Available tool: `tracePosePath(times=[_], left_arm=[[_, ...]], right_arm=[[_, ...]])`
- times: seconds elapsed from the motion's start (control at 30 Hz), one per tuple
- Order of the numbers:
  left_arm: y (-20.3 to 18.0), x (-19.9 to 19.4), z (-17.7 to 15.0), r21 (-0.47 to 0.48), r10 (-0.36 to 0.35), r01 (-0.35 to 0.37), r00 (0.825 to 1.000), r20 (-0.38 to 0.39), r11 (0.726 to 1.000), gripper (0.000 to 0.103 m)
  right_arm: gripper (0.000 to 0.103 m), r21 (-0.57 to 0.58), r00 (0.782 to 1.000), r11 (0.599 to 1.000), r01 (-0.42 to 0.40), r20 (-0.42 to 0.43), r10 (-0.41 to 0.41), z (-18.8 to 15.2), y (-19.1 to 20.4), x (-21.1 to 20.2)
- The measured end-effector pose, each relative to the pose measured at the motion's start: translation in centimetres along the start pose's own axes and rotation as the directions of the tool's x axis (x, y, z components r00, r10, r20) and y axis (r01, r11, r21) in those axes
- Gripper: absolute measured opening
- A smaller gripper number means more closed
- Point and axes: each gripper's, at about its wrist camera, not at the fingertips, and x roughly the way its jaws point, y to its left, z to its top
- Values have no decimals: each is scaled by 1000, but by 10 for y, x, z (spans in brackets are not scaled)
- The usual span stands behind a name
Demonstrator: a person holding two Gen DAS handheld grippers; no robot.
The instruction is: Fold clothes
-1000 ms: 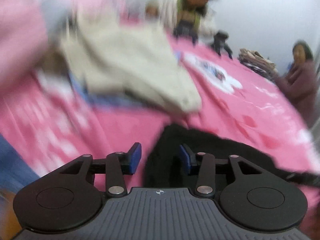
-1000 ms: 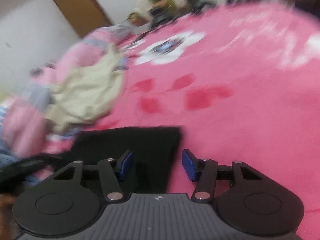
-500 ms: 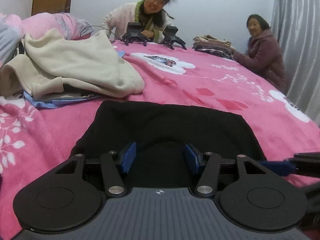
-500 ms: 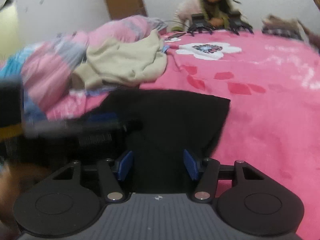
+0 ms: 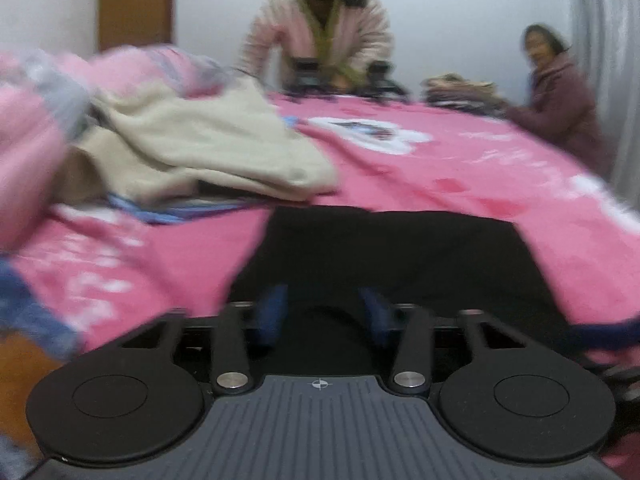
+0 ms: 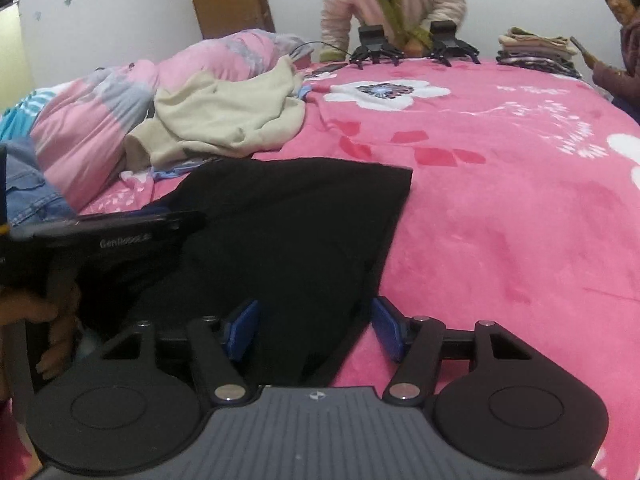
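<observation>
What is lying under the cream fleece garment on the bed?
A light blue cloth pokes out beneath the cream fleece garment, on the pink floral blanket. How far it extends underneath is hidden.

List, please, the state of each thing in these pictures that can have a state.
Black garment: spread flat on the pink blanket.
Cream fleece garment: crumpled, unfolded.
Stack of clothes: folded, at the far edge.
Left gripper: jaws closing, black cloth between them, pads not pressing.
Right gripper: jaws opening, garment's edge between them.
Two far grippers: resting on the blanket.
</observation>
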Motion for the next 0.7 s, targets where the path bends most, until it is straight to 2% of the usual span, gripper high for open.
tracePosePath(times=[0.17,0.2,0.33,0.43,0.53,0.7], left_arm=[[8,-18,-1,13,20,-20,1000,-1,1000,35],[6,-22,0,23,20,-21,1000,8,1000,30],[1,-33,8,48,-30,27,997,74,998,29],[-1,-25,12,29,-60,58,997,52,998,29],[2,7,2,19,-79,80,996,-44,997,31],[3,15,-4,15,-87,87,996,-14,996,33]], right_arm=[[64,-15,1000,1000,17,3,-17,-3,2,-3],[64,-13,1000,1000,15,3,-15,-3,2,-3],[64,-11,1000,1000,15,4,-14,-3,1,-4],[64,-11,1000,1000,15,5,-15,-4,1,-5],[64,-14,1000,1000,18,4,-18,-5,2,-7],[64,-27,1000,999,30,3,-30,-7,2,-12]])
